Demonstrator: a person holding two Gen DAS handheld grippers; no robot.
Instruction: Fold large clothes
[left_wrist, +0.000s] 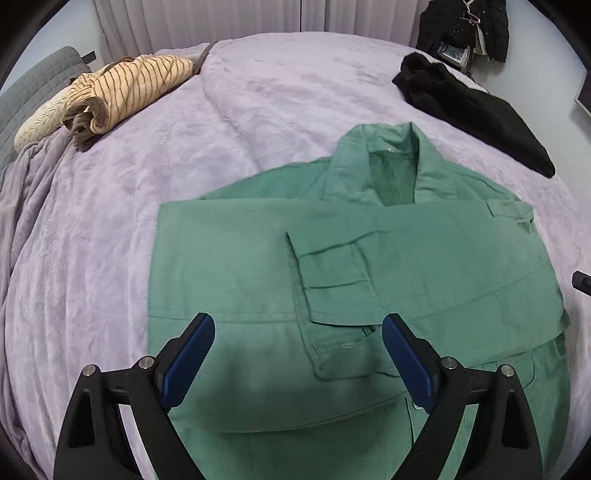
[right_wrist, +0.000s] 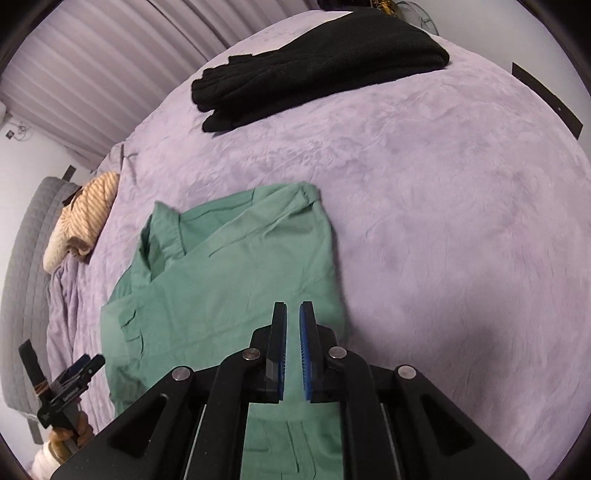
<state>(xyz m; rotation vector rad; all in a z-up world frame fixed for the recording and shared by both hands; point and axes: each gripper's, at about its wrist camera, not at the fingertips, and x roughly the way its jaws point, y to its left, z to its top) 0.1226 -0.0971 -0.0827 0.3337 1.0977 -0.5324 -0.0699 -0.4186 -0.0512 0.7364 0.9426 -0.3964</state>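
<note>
A green collared shirt (left_wrist: 369, 266) lies on the lilac bedspread (left_wrist: 258, 103), collar away from me, with both sleeves folded across its front. It also shows in the right wrist view (right_wrist: 229, 280). My left gripper (left_wrist: 298, 325) is open and empty, hovering over the shirt's lower half near a cuff. My right gripper (right_wrist: 292, 314) has its jaws nearly closed with a thin gap, above the shirt's right side; no cloth shows between the pads. The left gripper (right_wrist: 79, 369) appears at the far left of the right wrist view.
A folded black garment (left_wrist: 476, 110) lies at the back right of the bed, also in the right wrist view (right_wrist: 314, 62). A striped yellow garment (left_wrist: 122, 88) lies bundled at the back left by a grey headboard (left_wrist: 33, 85). Curtains hang behind.
</note>
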